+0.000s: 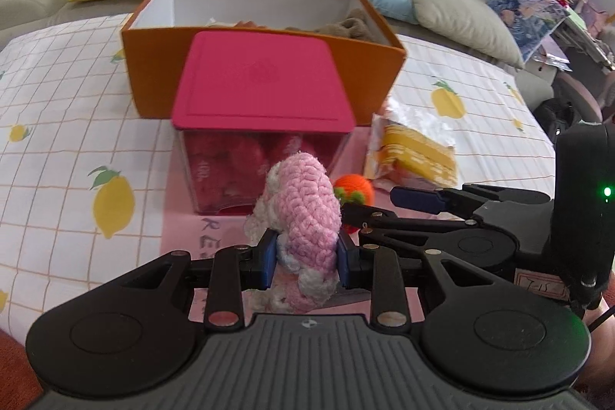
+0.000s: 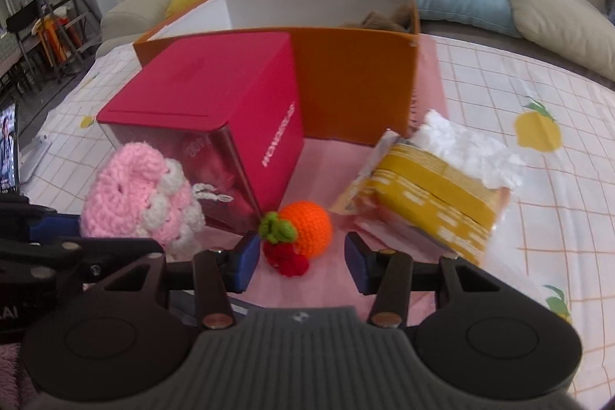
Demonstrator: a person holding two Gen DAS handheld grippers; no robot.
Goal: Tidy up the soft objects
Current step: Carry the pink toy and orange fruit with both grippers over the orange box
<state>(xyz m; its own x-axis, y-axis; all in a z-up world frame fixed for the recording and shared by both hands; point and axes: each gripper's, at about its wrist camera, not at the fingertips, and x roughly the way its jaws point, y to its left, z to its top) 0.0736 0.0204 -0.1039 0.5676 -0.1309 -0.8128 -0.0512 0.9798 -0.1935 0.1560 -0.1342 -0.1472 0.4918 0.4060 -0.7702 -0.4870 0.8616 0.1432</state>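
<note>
The left hand-held gripper (image 1: pixel 306 258) squeezes the squashy pink crochet piece (image 1: pixel 303 206) while the right hand-held gripper (image 2: pixel 301 262), half open and empty, frames the light orange knitted ball (image 2: pixel 307 227), best pinched mid-body.

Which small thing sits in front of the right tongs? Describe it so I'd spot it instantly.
Find the big orange box on the lemon-print cloth, then the pink box before it. At that pink box's near corner, on the pink mat, lies a crocheted orange ball. Unlike the pink crocheted piece in the left tongs, it has green leaves and red berries.
</note>
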